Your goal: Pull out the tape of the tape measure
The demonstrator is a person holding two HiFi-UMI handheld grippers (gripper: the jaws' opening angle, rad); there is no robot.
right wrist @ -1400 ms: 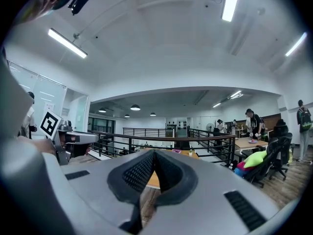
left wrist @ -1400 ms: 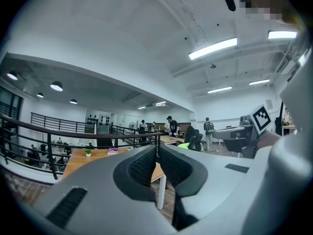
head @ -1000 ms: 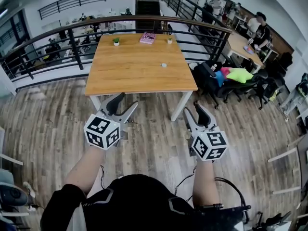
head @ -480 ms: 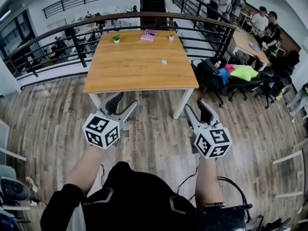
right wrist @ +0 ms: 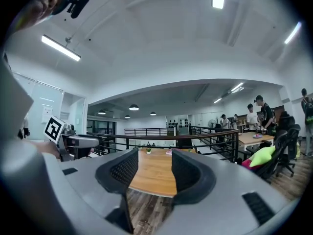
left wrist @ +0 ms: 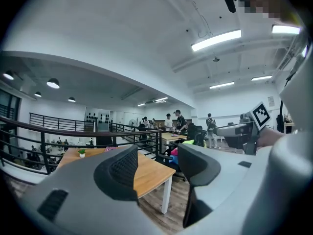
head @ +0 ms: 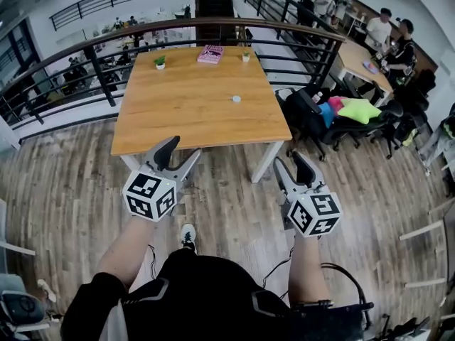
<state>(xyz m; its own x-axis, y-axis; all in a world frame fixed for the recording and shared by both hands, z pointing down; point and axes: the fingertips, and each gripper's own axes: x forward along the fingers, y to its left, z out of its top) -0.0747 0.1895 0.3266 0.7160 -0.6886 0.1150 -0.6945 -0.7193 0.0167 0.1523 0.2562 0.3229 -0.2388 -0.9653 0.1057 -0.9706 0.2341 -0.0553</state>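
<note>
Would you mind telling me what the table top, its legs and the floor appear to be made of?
Table top: likely wood or wood veneer, matte, with warm orange tone and faint grain. Legs: probably white-painted metal, smooth and uniform. Floor: wood-look planks, laminate or timber, streaked grey-brown.

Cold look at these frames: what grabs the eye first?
The two grippers in the foreground, left gripper and right gripper, each with a marker cube; their jaws have just been opening and hold nothing. Beyond them stands the wooden table, with a small white round object on it. Right of it lies a bright green cushion.
</note>
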